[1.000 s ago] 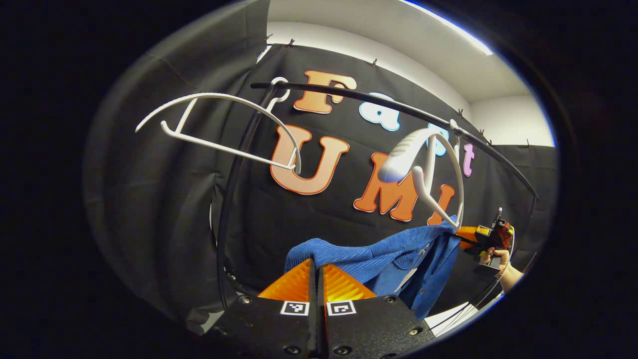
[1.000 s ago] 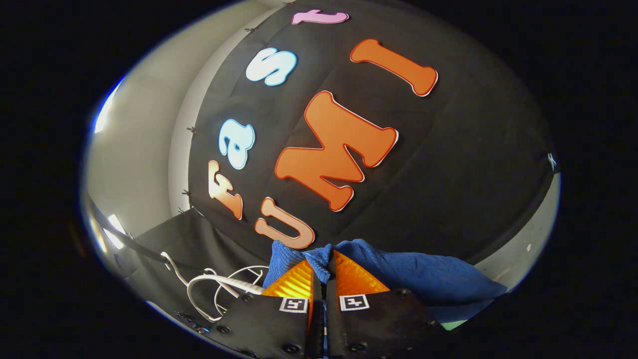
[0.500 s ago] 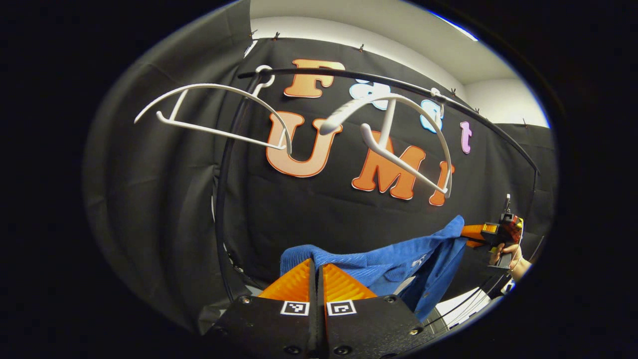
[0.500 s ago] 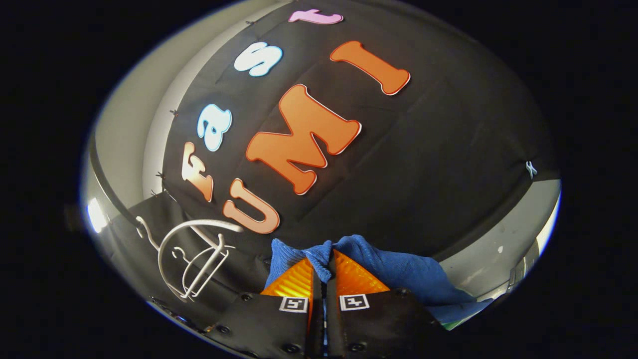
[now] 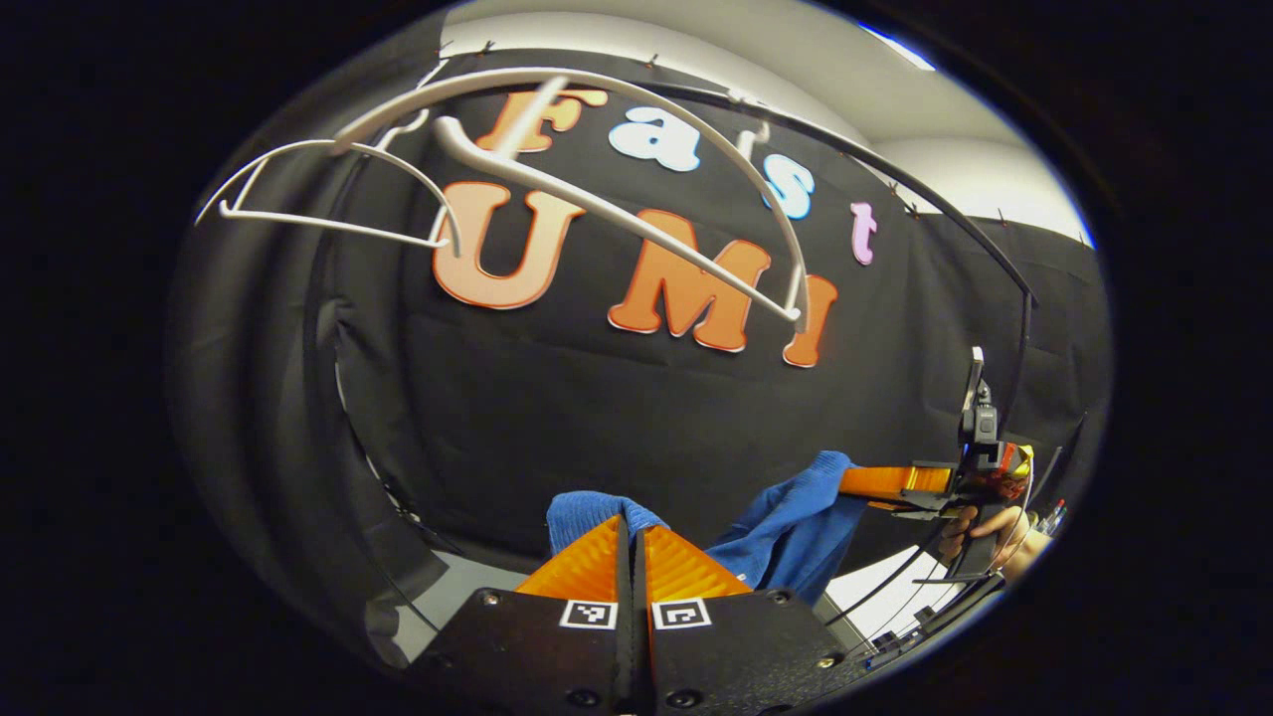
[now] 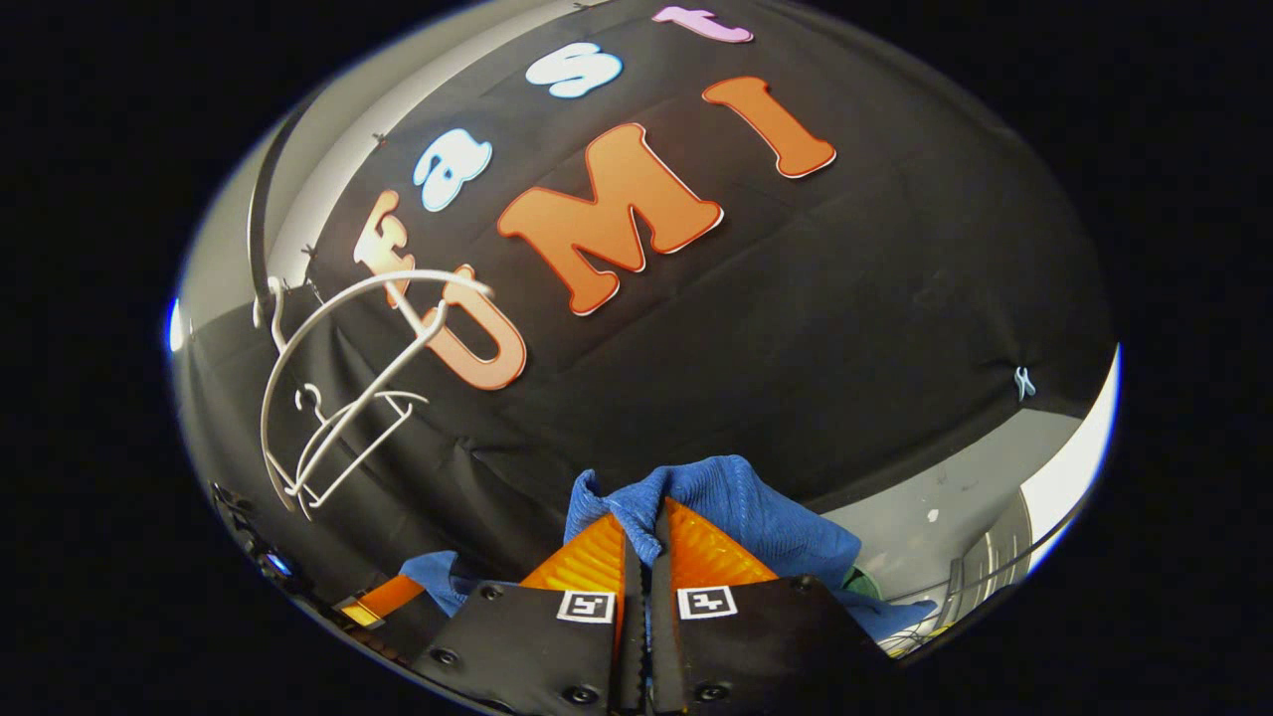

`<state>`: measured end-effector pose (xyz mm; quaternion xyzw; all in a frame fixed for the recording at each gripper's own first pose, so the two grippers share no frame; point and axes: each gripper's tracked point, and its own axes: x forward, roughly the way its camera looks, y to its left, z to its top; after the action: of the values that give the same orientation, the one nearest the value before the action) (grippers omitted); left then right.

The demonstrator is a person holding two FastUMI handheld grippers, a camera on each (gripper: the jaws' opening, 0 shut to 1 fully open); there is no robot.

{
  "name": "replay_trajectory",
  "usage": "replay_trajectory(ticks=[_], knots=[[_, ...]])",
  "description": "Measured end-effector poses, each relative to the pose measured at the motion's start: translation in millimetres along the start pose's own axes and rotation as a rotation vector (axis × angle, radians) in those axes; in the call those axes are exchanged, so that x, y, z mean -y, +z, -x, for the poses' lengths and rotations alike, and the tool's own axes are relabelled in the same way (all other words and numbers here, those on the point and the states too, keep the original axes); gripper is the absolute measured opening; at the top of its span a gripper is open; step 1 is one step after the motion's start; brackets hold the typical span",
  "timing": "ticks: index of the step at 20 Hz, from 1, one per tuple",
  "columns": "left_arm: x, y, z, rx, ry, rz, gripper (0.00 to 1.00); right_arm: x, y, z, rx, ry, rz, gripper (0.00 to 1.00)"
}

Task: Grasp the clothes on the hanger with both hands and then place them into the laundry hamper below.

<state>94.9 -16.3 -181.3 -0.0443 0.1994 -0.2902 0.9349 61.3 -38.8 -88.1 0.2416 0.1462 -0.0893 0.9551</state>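
Both hand-held grippers (image 5: pixel 631 529) (image 6: pixel 643 522) clamped on blue garment (image 5: pixel 786 527), now lower, clear of hangers (image 5: pixel 597 199)

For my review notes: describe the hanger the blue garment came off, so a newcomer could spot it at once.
Start at the black rail arching across the booth's cloth wall. Two bare white hangers hang from it; the nearer hanger is the likely one, though that is a guess. It looks bigger and tilted, unlike the farther hanger toward the rail's end.
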Motion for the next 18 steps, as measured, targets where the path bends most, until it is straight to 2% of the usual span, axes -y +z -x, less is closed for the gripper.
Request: replay_trajectory(ticks=[3, 6, 12, 18], knots=[[27, -16, -18, -0.036, -0.047, 0.017, 0.0, -2, -20, 2, -0.025, -0.021, 0.031, 0.1], [41, -32, -33, -0.076, -0.057, 0.024, 0.0, 4, -40, 2, -0.049, -0.059, 0.055, 0.1], [47, -74, -72, -0.194, -0.05, 0.03, 0.0, 34, -87, -7, -0.132, -0.146, 0.086, 0.1], [43, -144, -95, -0.361, -0.042, 0.038, 0.0, 77, -124, -18, -0.207, -0.228, 0.118, 0.1]])
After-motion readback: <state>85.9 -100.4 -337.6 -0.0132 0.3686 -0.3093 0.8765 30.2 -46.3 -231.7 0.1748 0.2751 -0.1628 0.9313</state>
